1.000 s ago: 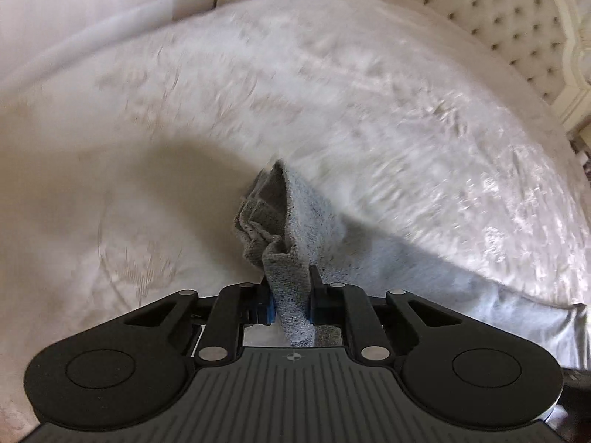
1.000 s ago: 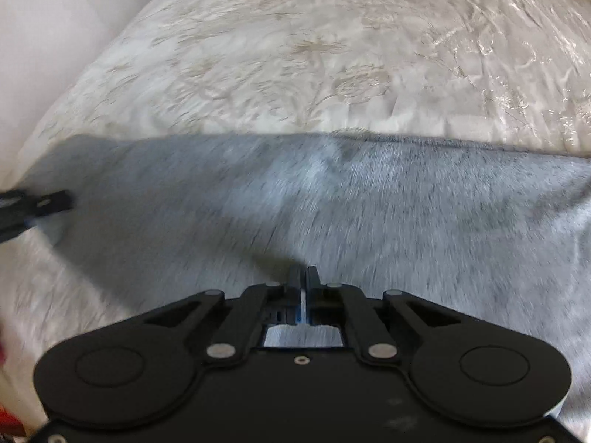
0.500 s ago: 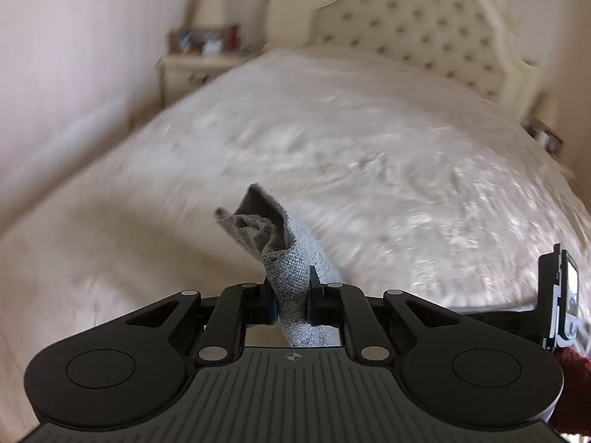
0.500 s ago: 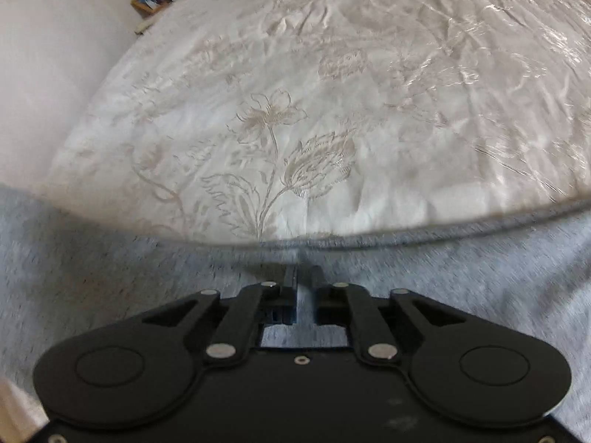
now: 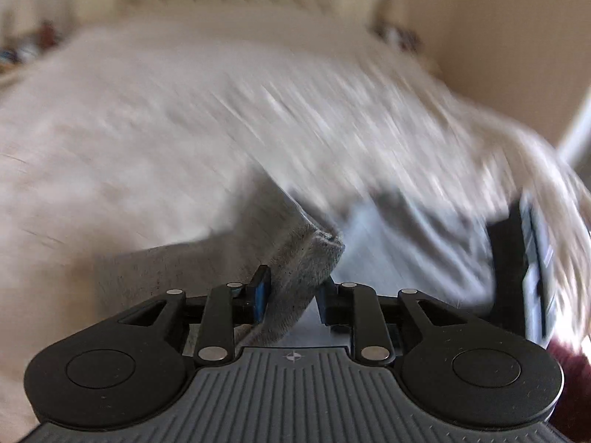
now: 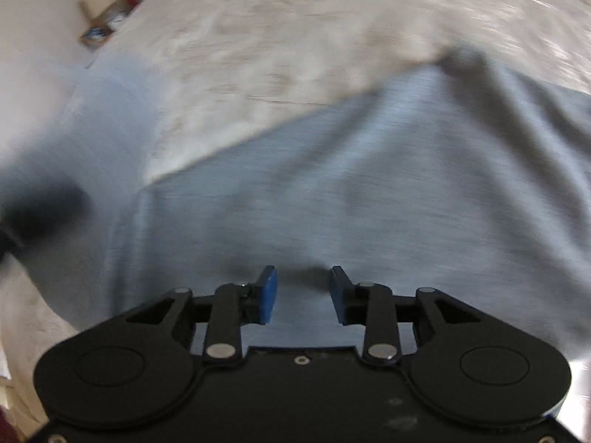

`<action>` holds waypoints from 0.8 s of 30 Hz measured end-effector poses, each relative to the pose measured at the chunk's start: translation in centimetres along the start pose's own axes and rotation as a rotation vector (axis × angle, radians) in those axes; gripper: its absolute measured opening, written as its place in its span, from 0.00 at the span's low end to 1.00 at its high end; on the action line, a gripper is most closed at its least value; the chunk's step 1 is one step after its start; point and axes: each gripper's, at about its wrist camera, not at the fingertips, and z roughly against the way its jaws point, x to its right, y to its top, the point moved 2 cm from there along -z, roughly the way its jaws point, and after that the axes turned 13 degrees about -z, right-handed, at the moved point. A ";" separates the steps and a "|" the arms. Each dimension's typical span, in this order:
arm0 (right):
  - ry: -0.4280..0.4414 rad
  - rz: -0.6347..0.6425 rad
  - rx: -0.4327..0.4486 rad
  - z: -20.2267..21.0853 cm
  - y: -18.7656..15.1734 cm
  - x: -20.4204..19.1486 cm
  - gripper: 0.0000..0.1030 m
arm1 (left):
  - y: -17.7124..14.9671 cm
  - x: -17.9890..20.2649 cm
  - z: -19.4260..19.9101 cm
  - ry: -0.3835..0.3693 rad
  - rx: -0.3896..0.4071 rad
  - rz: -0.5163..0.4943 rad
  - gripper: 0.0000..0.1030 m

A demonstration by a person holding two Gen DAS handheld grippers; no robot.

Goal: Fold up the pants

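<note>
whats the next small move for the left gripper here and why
Probably draw the left gripper back off the grey pants. Its jaws stand apart, yet a folded edge lies between them, while the right gripper is open above cloth spread on the bed. Blur hides any contact.

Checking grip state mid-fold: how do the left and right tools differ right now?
The left tool has its fingers apart with a fold of the gray pants lying between them; the right tool has nothing between its fingers, the pants spread beyond. Both are open, with blue pads.
</note>
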 end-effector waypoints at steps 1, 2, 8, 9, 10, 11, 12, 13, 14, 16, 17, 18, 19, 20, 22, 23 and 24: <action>-0.013 -0.007 0.004 0.4 0.3 1.0 0.36 | -0.2 0.9 -0.8 -0.035 -0.023 -0.014 0.24; -0.020 -0.014 0.010 0.8 0.6 1.9 0.39 | -0.3 1.4 -0.9 -0.053 -0.024 -0.020 0.24; 0.051 0.030 0.069 2.9 2.9 2.9 0.72 | -1.6 -0.7 0.4 0.056 -0.008 0.038 0.27; 0.085 0.027 0.066 2.8 3.2 2.6 0.84 | -2.3 -1.8 0.3 0.091 -0.017 0.076 0.28; 0.126 0.020 0.055 2.5 3.4 2.1 0.92 | -2.7 -2.6 -0.2 0.122 -0.039 0.113 0.28; 0.153 0.016 0.036 2.1 3.5 1.6 0.93 | -3.2 -3.7 -0.7 0.149 -0.073 0.151 0.28; 0.169 0.021 0.009 1.6 3.2 1.0 0.93 | -3.8 -4.8 -1.3 0.180 -0.111 0.189 0.28; 0.172 0.034 -0.024 0.7 3.0 0.5 0.93 | -4.3 -5.8 -1.8 0.210 -0.138 0.211 0.28; 0.171 0.046 -0.052 -0.2 2.6 0.1 0.93 | -5.3 -6.6 -2.2 0.232 -0.169 0.222 0.28; 0.152 0.056 -0.096 -1.9 1.7 -0.7 0.95 | -6.8 -8.2 -3.9 0.226 -0.262 0.241 0.28; 0.150 0.057 -0.109 -2.3 1.3 -0.8 0.95 | -7.5 -8.7 -4.7 0.195 -0.293 0.258 0.28; 0.151 0.054 -0.115 -2.7 0.9 -0.9 0.95 | -8.2 -9.2 -5.4 0.159 -0.317 0.274 0.28; 0.159 0.045 -0.123 -2.8 0.7 -1.1 0.90 | -8.4 -9.3 -5.6 0.146 -0.317 0.274 0.28; 0.173 0.029 -0.137 -2.8 0.5 -1.3 0.81 | -8.5 -9.4 -5.6 0.139 -0.311 0.260 0.28; 0.195 0.004 -0.184 -3.1 0.5 -1.8 0.13 | -8.2 -9.3 -5.4 0.135 -0.308 0.237 0.28; 0.181 0.006 -0.187 -3.1 0.5 -2.1 0.14 | -8.0 -9.3 -5.3 0.133 -0.306 0.235 0.29; 0.195 0.022 -0.177 -2.5 0.6 -2.5 0.13 | -7.9 -9.3 -5.0 0.134 -0.301 0.239 0.29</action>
